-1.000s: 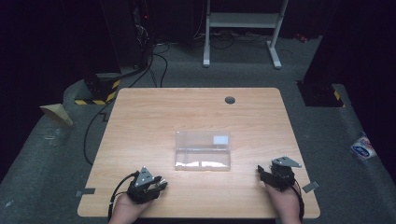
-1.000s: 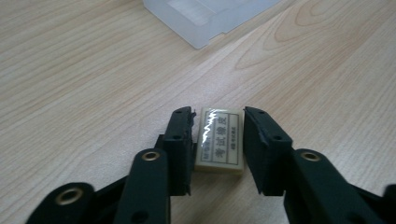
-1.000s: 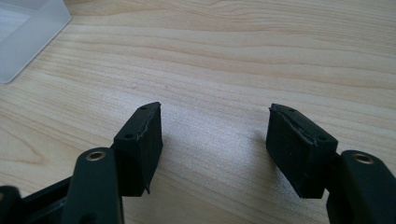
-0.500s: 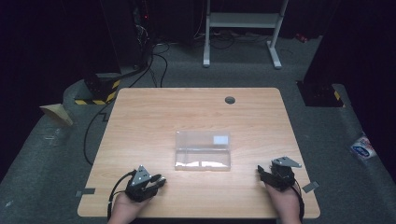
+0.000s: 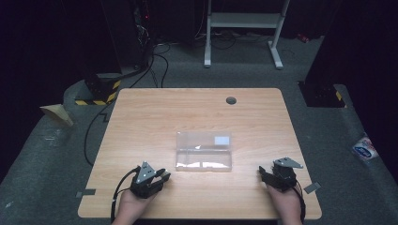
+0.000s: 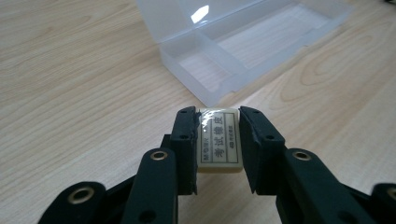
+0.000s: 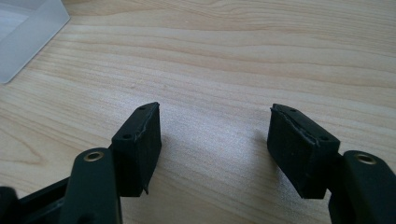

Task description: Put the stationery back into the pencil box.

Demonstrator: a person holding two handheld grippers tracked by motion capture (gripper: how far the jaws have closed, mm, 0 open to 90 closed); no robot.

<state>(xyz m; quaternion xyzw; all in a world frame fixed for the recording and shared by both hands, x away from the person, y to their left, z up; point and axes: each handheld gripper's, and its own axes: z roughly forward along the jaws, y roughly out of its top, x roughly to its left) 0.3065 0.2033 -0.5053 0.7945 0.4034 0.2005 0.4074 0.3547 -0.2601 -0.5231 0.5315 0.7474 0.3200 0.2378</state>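
**Operator:** Dark floor and black stands ring the pale wooden table point(image 5: 197, 112). From the high view I see the clear plastic box point(image 5: 204, 151) lying open near the middle, lid flat behind its tray. My left gripper point(image 5: 157, 180) sits near the front edge, to the left of the box and apart from it; my right gripper point(image 5: 266, 176) sits to the box's right, also near the front edge.

**Observer:** Can you tell from up there what the left one carries?

**Operator:** No, it is too small to make out from above. In the left gripper view I see it plainly: a cream eraser point(image 6: 219, 140) in a printed sleeve stands between the two fingers point(image 6: 184, 149), both pads pressed on its sides, so the left gripper point(image 6: 218, 142) is clamped on it. Its jaws have just been closing, with the eraser between them. The box point(image 6: 243, 42) lies just beyond the fingertips, its near corner close ahead of the eraser, not touching.

**Observer:** And the right side?

**Operator:** In the right gripper view the fingers point(image 7: 140, 144) stand wide, bare table grain between them, and the right gripper point(image 7: 224, 149) holds nothing. A corner of the box point(image 7: 25, 32) shows at the upper left, well apart from them.
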